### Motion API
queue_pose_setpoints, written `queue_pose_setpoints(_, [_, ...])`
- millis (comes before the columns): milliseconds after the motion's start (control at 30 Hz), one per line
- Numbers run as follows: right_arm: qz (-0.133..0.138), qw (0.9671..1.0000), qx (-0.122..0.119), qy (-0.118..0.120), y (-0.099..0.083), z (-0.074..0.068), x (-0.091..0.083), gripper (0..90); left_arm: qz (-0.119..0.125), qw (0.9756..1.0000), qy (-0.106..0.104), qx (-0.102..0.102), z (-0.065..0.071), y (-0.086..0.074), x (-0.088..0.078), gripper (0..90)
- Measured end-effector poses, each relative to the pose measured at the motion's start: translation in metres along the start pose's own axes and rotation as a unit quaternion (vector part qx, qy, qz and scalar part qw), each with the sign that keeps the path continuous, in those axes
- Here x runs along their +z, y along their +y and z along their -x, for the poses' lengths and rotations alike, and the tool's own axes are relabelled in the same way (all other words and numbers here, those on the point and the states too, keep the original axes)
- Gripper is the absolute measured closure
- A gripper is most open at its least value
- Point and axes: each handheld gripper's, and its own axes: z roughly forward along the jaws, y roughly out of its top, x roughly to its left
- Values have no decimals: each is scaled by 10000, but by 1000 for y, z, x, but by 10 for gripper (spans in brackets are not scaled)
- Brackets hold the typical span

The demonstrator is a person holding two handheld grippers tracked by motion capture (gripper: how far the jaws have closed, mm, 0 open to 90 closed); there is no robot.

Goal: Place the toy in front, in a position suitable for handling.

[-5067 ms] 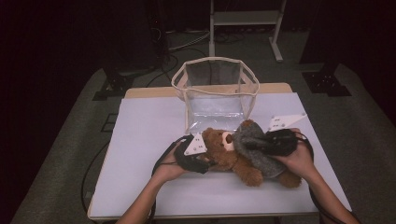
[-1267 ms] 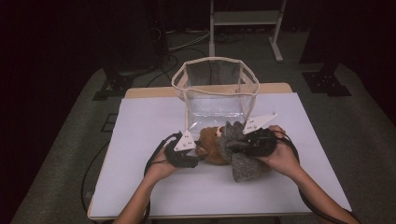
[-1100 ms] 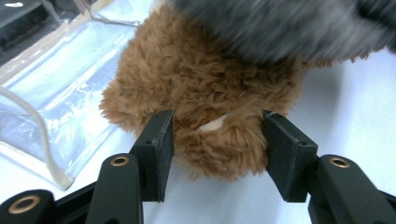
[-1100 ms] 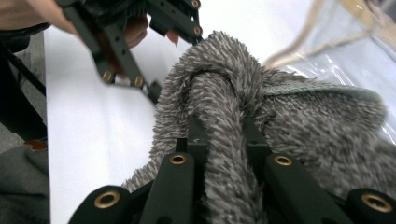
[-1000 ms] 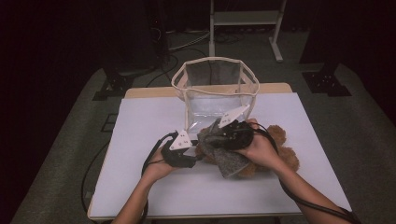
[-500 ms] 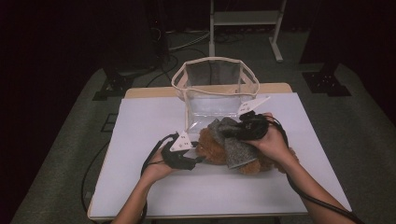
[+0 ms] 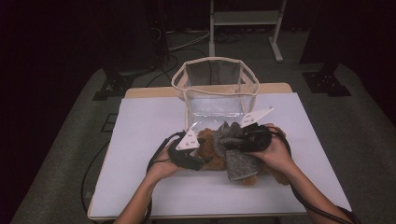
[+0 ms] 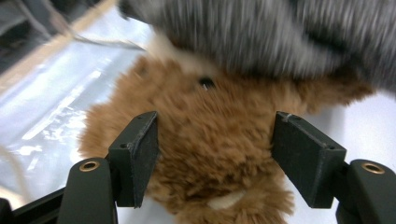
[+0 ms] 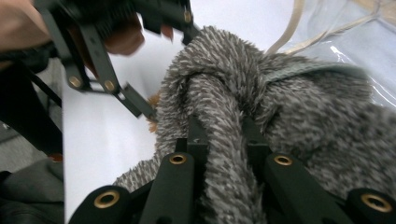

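With the right tool [image 9: 219, 140] pinching the grey knit garment [image 7: 236, 149] over the teddy bear [image 8: 205, 154] on the tabletop [image 7: 140, 126], the left tool [image 8: 215, 154], jaws just opening and clear of the bear's fur, should re-grip low before any pulling.

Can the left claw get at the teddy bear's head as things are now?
Probably yes. The left claw stands open with the teddy bear right between its jaws, which have just been opening. The grey cloth, pinched by the right claw, lies above, not in the way.

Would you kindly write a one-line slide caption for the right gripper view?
Right gripper pinching a fold of grey fuzzy fabric beside a clear bag.
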Motion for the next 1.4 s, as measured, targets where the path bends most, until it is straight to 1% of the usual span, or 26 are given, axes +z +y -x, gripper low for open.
queue_pose_setpoints(67, [105,9998,152,49,-5,4,-11,781,-47,9999,35,90,3,-2,3,318])
queue_pose_setpoints(167, [219,9993,304,-46,-14,11,-31,781,-36,10000,-8,44,3,-2,1,325])
queue_pose_setpoints(267, [288,9985,389,-248,-19,16,-52,781,-45,9999,-42,86,4,-3,1,331])
queue_pose_setpoints(367, [369,9974,404,-476,-21,19,-72,780,-83,9999,-87,90,5,-3,0,331])
queue_pose_setpoints(433, [349,9966,385,-646,-20,21,-81,778,-115,9998,-102,130,4,-1,-1,331])
queue_pose_setpoints(500, [258,9959,318,-810,-19,23,-83,778,-128,9998,-117,131,5,-1,-1,331])
queue_pose_setpoints(533, [240,9961,336,-785,-20,25,-81,778,-144,9997,-121,181,4,0,-2,331])
queue_pose_setpoints(567, [175,9964,349,-750,-21,26,-77,778,-143,9997,-136,161,4,0,-3,332])
queue_pose_setpoints(600, [85,9968,335,-722,-22,27,-71,778,-151,9996,-132,206,4,1,-4,331])
queue_pose_setpoints(667, [-74,9978,363,-541,-25,27,-53,778,-129,9995,-129,249,3,4,-6,331])
queue_pose_setpoints(700, [-151,9983,330,-458,-27,26,-44,777,-71,9996,-117,243,3,6,-7,329])
queue_pose_setpoints(733, [-168,9986,316,-386,-28,23,-36,778,-42,9997,-93,239,3,9,-7,306])
queue_pose_setpoints(767, [-149,9991,324,-244,-28,21,-28,778,-5,9997,-60,249,3,13,-7,255])
queue_pose_setpoints(833, [-139,9996,237,-60,-26,14,-18,778,42,9996,-11,295,3,19,-3,221])
queue_pose_setpoints(900, [-161,9998,144,0,-25,9,-14,776,13,9995,-82,302,2,23,3,223])
queue_pose_setpoints(967, [-101,9999,130,-44,-26,8,-18,774,-91,9991,-121,388,2,24,8,235])
queue_pose_setpoints(1000, [-59,9999,152,-56,-29,8,-22,775,-98,9990,-116,412,3,24,9,240])
queue_pose_setpoints(1067, [72,9996,253,-82,-34,11,-34,774,-118,9989,-117,432,5,21,9,243])
queue_pose_setpoints(1133, [167,9991,344,-163,-41,15,-49,774,-84,9989,-147,436,6,19,8,263])
queue_pose_setpoints(1200, [235,9983,435,-301,-46,18,-64,774,-83,9989,-172,439,7,18,6,264])
queue_pose_setpoints(1300, [334,9965,526,-564,-52,23,-85,773,-112,9984,-202,509,9,17,5,264])
queue_pose_setpoints(1367, [380,9951,603,-683,-55,27,-95,773,-127,9982,-220,538,9,18,4,264])
queue_pose_setpoints(1400, [389,9947,612,-723,-57,29,-96,773,-126,9983,-230,528,9,18,3,264])
